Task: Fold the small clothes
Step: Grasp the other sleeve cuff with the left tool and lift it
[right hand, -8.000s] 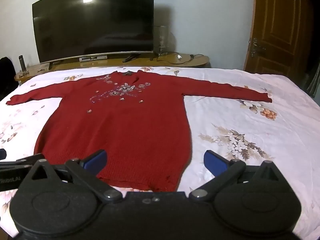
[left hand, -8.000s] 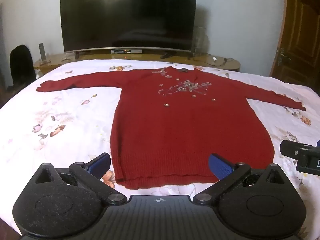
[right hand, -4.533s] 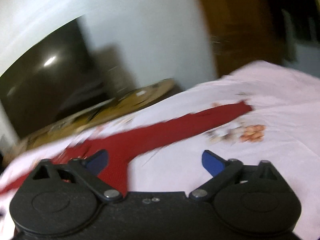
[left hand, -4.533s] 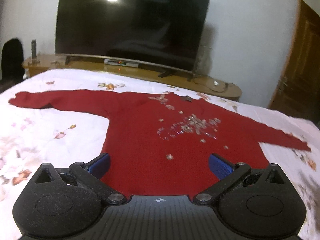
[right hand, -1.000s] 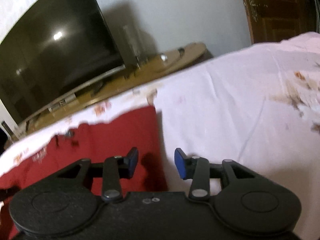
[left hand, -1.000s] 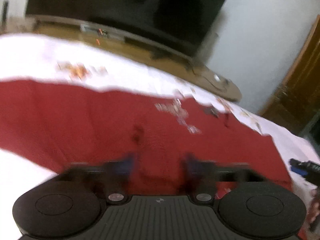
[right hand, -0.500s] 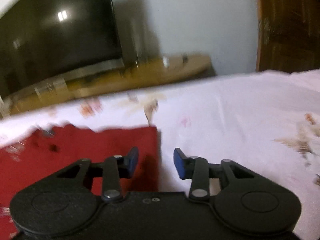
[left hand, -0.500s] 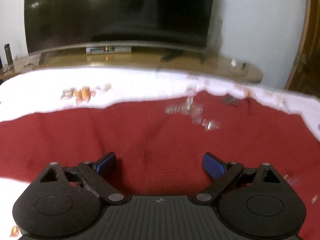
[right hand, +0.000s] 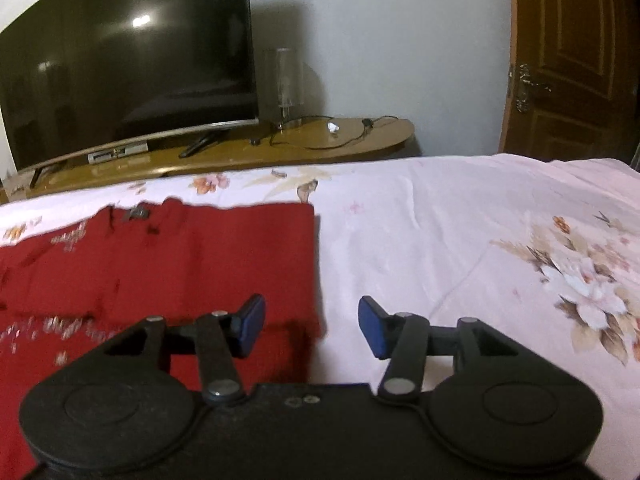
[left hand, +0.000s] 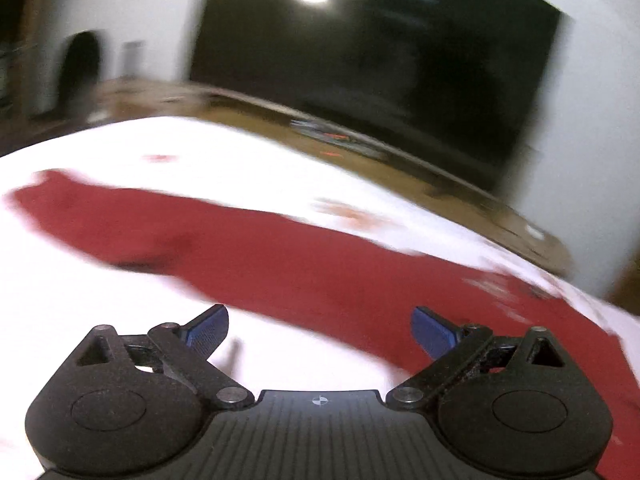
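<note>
The red knit sweater (right hand: 180,264) lies flat on the bed, beaded front up. Its right side ends in a straight folded edge. My right gripper (right hand: 312,326) hovers over that edge, jaws opening, with the blue pads (right hand: 252,324) pressing on nothing. The left wrist view is blurred. There the sweater's left sleeve (left hand: 240,248) stretches out across the sheet, its cuff (left hand: 36,196) at the far left. My left gripper (left hand: 320,330) hangs over the sleeve's near edge, jaws wide and still opening, holding nothing.
The white floral bedsheet (right hand: 440,240) spreads to the right of the sweater. Beyond the bed's far edge stands a low wooden stand (right hand: 320,140) with a large dark TV (right hand: 120,72), a glass lamp (right hand: 284,80) and cables. A brown door (right hand: 572,60) is at the right.
The left gripper has swung left from the sweater's chest to the outstretched left sleeve, and its jaws have widened. The right gripper's jaws have spread apart over the folded right edge.
</note>
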The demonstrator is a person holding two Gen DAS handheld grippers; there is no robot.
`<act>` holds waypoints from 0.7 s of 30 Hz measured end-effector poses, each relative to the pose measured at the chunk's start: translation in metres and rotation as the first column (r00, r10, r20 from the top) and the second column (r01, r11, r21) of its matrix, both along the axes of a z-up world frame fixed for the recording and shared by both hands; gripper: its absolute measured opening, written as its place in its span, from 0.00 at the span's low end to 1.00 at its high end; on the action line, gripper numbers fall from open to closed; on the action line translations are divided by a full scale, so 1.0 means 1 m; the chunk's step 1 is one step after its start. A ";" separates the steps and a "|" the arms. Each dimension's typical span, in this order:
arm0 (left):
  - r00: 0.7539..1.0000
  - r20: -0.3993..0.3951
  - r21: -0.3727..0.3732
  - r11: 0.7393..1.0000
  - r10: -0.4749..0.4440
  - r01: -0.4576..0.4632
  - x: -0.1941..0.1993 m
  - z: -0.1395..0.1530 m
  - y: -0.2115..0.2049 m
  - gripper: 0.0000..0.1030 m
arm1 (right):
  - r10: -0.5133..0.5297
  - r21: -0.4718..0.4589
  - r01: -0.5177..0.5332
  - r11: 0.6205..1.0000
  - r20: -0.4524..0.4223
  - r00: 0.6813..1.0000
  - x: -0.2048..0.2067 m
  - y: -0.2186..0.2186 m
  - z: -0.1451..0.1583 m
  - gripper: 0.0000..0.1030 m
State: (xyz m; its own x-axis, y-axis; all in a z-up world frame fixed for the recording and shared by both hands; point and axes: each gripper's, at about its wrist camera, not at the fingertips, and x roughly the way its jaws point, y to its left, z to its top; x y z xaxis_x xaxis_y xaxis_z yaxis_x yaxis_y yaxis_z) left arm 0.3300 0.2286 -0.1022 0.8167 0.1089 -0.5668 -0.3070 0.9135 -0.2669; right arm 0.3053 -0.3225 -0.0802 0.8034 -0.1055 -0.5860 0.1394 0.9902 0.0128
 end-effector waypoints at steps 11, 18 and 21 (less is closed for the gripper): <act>0.951 0.014 -0.489 0.831 0.309 -0.263 -0.024 -0.037 0.195 0.87 | -0.022 0.044 0.022 0.999 -0.002 1.000 -0.038 0.060 0.032 0.50; 0.953 0.019 -0.483 0.837 0.303 -0.257 0.003 -0.043 0.206 0.68 | -0.013 0.050 0.013 0.999 0.014 1.000 -0.038 0.090 0.044 0.50; 0.944 -0.054 -0.457 0.833 0.325 -0.313 0.002 -0.048 0.215 0.08 | -0.021 0.056 0.020 0.998 0.013 1.000 -0.040 0.091 0.047 0.50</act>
State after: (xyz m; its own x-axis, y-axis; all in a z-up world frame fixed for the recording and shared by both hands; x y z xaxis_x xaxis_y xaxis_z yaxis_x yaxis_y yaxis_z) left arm 0.3321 0.4437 -0.1504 0.7957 0.1022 -0.5970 -0.5479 0.5416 -0.6375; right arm 0.2657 -0.2318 -0.0328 0.8093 -0.0899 -0.5805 0.1593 0.9848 0.0696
